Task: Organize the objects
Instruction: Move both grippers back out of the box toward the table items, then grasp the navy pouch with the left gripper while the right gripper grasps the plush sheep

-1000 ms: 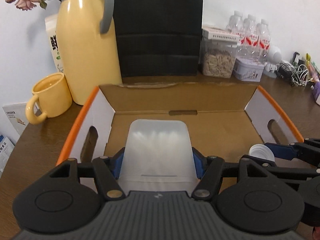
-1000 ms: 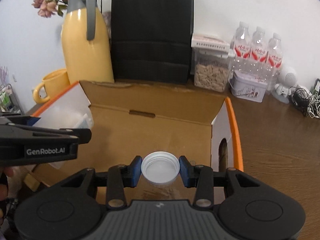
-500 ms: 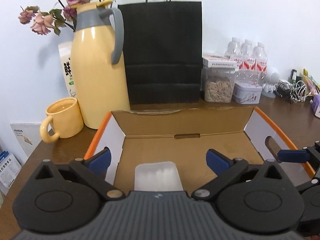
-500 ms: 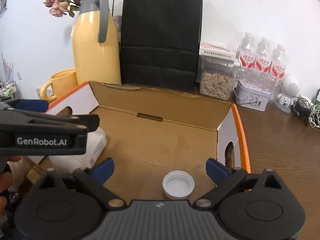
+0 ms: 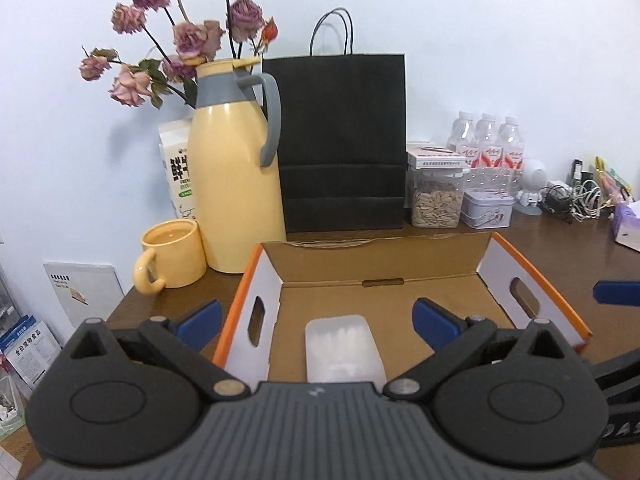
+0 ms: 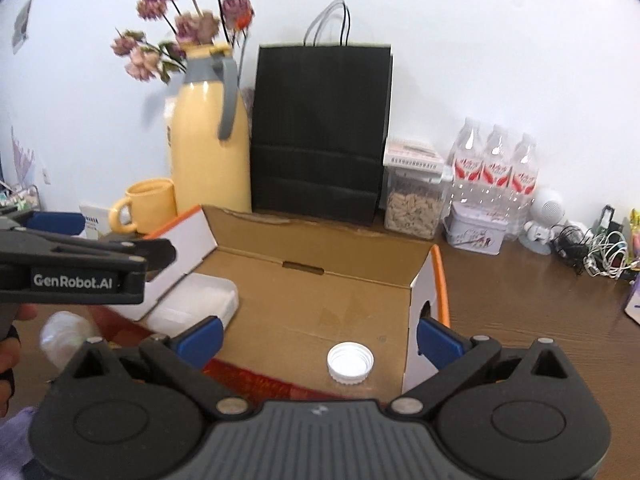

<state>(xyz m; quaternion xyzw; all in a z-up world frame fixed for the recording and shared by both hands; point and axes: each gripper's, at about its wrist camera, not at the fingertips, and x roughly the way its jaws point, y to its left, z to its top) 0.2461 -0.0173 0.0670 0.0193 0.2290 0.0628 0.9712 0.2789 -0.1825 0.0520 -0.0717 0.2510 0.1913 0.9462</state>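
An open cardboard box with orange edges lies on the wooden desk. On its floor at the left rests a translucent white plastic container, and a white bottle cap lies at the right. My left gripper is open above and behind the container, holding nothing. My right gripper hangs above the cap with its jaws opening, and the cap lies free on the box floor below them. In the right wrist view the container and the left gripper are at the left.
Behind the box stand a yellow jug with dried flowers, a yellow mug, a black paper bag, a seed jar, a tin and water bottles. Cables lie at the far right.
Both grippers opened and let go: the left released the plastic container, the right released the white cap. Both then pulled back and up, away from the box.
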